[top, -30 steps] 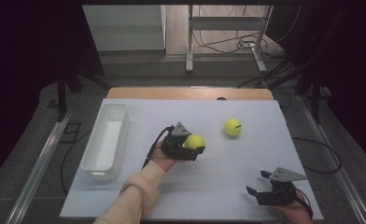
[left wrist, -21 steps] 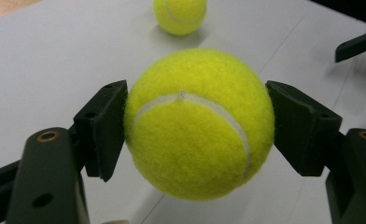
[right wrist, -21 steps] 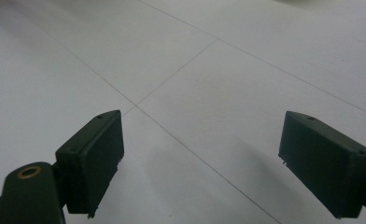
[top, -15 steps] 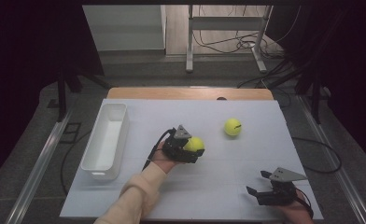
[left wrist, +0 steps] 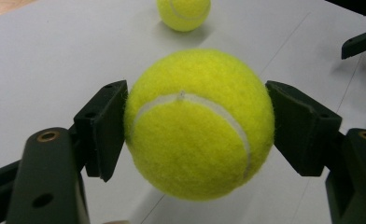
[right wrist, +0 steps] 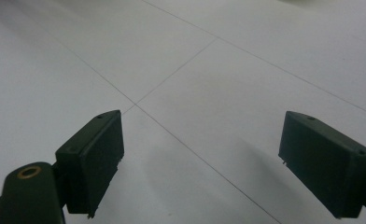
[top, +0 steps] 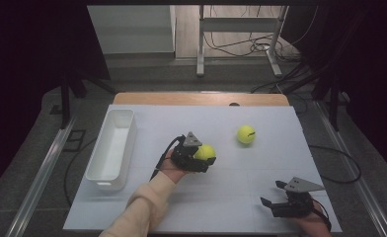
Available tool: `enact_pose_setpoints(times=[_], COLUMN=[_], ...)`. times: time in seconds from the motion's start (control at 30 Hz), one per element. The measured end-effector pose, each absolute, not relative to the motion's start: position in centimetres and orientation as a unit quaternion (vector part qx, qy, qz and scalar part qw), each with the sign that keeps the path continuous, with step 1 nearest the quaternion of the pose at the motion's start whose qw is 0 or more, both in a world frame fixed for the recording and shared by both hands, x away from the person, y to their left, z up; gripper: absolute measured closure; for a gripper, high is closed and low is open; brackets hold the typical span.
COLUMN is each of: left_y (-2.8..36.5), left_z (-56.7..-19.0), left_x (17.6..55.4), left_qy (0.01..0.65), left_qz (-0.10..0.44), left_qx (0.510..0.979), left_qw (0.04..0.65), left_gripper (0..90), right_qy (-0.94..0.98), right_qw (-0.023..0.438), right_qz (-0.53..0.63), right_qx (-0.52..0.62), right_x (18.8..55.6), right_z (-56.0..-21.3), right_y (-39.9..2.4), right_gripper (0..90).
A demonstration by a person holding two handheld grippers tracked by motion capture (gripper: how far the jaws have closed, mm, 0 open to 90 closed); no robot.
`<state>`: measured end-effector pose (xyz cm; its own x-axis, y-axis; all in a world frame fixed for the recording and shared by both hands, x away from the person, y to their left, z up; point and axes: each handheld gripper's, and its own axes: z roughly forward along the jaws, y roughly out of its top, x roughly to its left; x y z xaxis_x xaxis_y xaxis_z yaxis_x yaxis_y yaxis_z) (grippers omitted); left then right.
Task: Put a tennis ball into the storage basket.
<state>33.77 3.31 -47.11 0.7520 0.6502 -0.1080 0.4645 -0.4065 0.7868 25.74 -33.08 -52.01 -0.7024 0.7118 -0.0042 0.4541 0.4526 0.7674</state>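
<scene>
Room dark around lit white table (top: pixel 260 197); soft shadow under tennis ball (left wrist: pixel 197 123) toward 7 o'clock; far ball (left wrist: pixel 183 11) slightly soft.

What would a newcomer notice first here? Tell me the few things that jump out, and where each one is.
The bright yellow tennis ball clamped in the left gripper near the middle of the table stands out most. A second tennis ball lies loose on the table further back and to the right. A white bin sits along the table's left edge, and the right gripper rests open and holding nothing at the near right corner.
</scene>
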Motion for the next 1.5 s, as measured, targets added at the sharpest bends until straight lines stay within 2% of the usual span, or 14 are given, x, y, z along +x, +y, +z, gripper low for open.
enact_pose_setpoints(times=[1.5], left_y=[2.6], left_z=[-48.4], left_x=[33.6], left_qy=[0.332], left_qz=[0.107], left_qx=[0.845], left_qw=[0.406], left_gripper=[25.8], right_qy=[0.842], right_qw=[0.16], right_qz=[0.379], right_qx=[0.348], right_x=[25.9], right_z=[-52.4], right_y=[-33.0], right_gripper=[14.4])
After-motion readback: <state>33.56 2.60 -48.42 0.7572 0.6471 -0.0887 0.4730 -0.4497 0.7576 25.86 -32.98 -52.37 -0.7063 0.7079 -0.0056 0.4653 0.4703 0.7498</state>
